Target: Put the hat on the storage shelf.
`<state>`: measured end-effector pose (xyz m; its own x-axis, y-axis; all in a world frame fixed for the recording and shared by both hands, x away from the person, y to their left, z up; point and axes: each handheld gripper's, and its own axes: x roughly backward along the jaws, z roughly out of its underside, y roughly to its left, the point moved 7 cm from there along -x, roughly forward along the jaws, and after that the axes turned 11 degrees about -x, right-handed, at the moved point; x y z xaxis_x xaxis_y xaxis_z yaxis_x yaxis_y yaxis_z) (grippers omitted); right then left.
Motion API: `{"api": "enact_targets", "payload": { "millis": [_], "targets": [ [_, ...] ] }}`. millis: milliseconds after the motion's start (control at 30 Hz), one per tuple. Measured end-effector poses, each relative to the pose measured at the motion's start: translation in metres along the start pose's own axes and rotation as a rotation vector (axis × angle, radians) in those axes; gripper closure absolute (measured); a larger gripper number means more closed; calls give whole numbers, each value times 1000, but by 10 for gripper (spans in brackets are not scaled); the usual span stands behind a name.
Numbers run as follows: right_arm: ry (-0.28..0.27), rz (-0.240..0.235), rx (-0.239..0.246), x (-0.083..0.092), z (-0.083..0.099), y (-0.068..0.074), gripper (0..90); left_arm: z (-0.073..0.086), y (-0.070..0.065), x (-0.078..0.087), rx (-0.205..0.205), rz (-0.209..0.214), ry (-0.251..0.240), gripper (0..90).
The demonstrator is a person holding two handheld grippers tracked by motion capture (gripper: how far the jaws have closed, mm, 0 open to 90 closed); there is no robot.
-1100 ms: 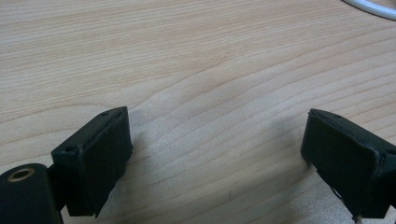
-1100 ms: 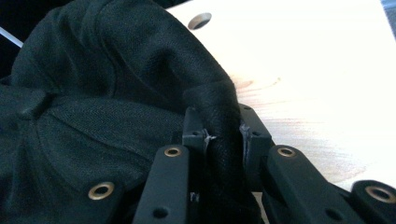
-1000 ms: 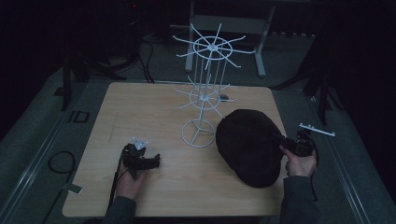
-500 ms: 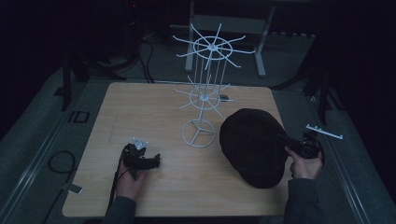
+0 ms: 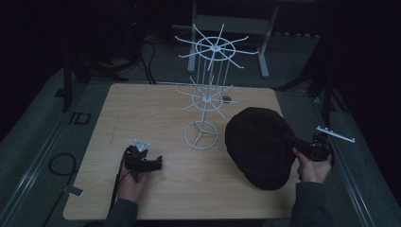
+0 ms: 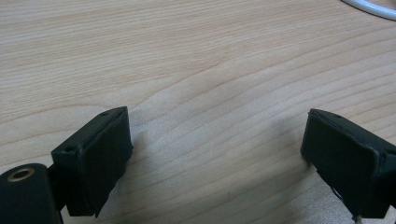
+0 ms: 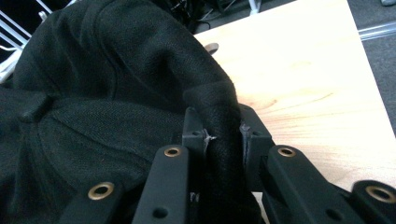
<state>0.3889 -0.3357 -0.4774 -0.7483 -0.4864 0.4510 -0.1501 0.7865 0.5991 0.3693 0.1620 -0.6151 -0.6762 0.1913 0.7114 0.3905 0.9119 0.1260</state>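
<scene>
Clearly, right tongs (image 7: 223,140) clenched on black cap (image 7: 116,84) edge, left tongs (image 6: 217,154) spread wide over table (image 6: 196,60)

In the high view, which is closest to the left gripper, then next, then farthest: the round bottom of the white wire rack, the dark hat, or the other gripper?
Measured from the left gripper:
1. Round base of the white wire rack, just ahead and to its right, mid-table.
2. Dark hat, farther right, on the table's right side.
3. Right gripper, at the table's right edge, jaws clamped on the hat's rim.

High view above table (image 5: 142,104) looking forward-down, both gripper views close, sharing its wood
</scene>
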Motion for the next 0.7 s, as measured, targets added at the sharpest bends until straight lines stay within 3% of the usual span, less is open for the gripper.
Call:
{"api": "enact_targets", "payload": {
  "millis": [700],
  "targets": [
    [-47, -68, -3, 18, -12, 10, 767, 0, 0, 0, 2, -1, -2, 91]
  ]
}}
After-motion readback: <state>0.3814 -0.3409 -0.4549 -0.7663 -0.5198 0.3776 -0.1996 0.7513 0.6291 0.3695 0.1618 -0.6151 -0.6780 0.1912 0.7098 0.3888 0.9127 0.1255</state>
